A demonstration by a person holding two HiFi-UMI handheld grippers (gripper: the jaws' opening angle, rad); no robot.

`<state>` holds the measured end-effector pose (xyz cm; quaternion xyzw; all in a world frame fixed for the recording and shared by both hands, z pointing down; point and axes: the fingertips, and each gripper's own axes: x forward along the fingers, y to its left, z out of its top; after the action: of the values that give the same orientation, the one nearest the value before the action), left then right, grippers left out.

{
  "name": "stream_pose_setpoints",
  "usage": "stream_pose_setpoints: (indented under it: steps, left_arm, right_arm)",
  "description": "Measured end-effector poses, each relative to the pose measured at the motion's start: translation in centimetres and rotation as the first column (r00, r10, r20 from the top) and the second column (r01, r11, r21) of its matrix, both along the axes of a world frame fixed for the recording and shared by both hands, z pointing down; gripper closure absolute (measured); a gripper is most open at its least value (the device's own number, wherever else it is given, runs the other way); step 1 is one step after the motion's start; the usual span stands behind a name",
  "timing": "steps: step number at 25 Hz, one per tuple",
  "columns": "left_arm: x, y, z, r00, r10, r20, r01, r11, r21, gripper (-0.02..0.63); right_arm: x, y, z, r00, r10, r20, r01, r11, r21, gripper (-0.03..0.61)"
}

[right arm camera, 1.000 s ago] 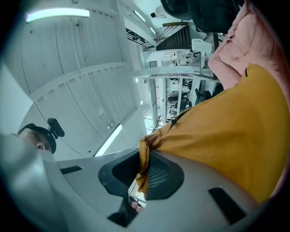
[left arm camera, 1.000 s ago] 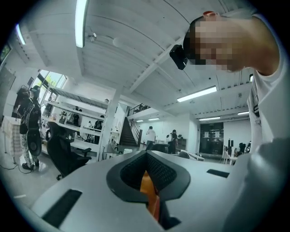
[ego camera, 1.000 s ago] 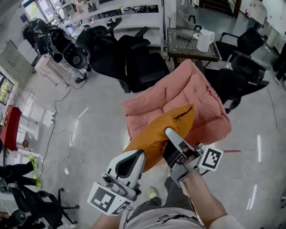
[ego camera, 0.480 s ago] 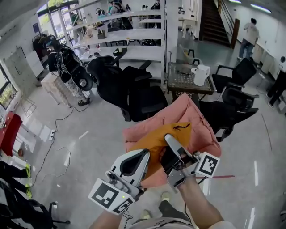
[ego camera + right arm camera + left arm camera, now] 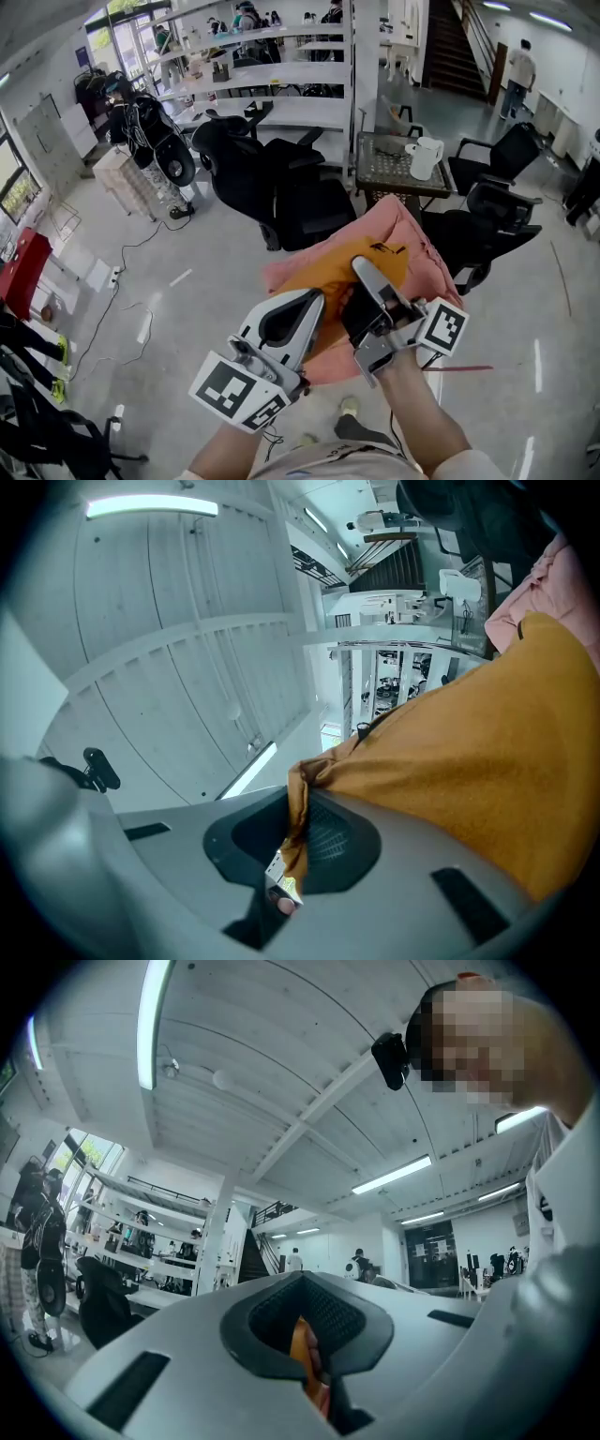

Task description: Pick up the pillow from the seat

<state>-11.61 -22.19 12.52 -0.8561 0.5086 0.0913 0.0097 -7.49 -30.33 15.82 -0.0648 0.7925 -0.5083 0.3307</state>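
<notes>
L gripper (image 5: 312, 302) & R gripper (image 5: 364, 272): jaws pinched nearly shut, each on orange pillow (image 5: 323, 272) fabric. Pillow hangs over pink seat cushion (image 5: 429, 264), prob. clear of it.

Pillow (image 5: 328, 277) over seat (image 5: 427, 258), mid-frame. Left hand-held gripper (image 5: 311, 302) at its L edge, right hand-held gripper (image 5: 364, 272) at its R edge. Desk (image 5: 380, 171) behind seat w/ jug (image 5: 424, 157) on it. Chairs (image 5: 281, 187) L of desk, shelves (image 5: 272, 75) behind.
</notes>
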Motion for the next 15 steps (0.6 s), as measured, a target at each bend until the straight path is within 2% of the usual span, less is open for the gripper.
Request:
stream_pose_setpoints:
  steps: [15]
  left_arm:
    - [-0.8, 0.3, 1.3, 1.000, -0.015, -0.001, 0.015, 0.999, -0.043, 0.603]
  right_arm:
    - [-1.0, 1.3, 1.9, 0.999, 0.006, -0.049, -0.007, 1.000, -0.017, 0.546]
